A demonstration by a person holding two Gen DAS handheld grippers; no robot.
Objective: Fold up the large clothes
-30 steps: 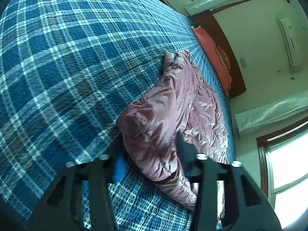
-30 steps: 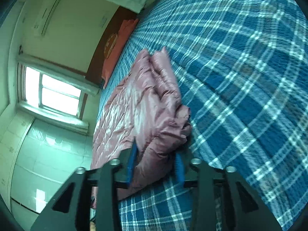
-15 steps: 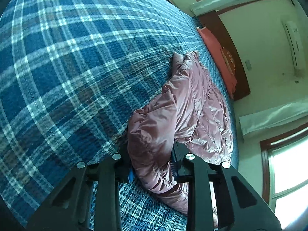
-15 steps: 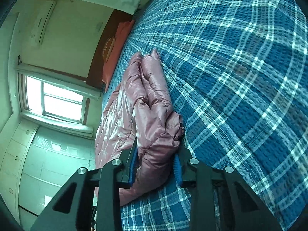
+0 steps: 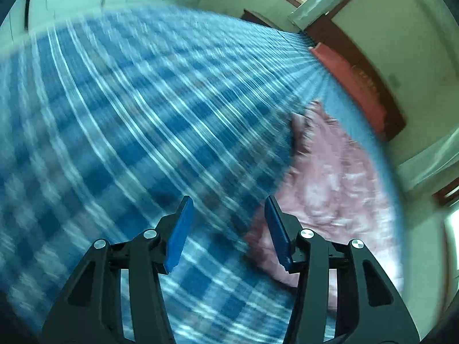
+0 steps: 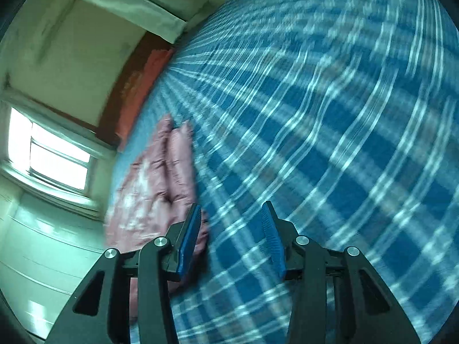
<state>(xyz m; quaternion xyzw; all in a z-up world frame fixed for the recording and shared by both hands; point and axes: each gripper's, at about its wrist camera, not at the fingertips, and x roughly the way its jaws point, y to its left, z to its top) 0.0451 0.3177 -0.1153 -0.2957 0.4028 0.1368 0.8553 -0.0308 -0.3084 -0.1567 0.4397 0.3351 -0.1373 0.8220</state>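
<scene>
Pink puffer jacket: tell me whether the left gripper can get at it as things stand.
Probably yes. The left gripper stands open with nothing between its blue pads, which have just been opening. The pink puffer jacket lies just off to its right on the plaid bedspread, with nothing in between. The frame is blurred, though.

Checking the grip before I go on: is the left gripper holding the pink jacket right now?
No, the left gripper has only plaid bedspread between its open fingers; the pink jacket lies beside it.
</scene>
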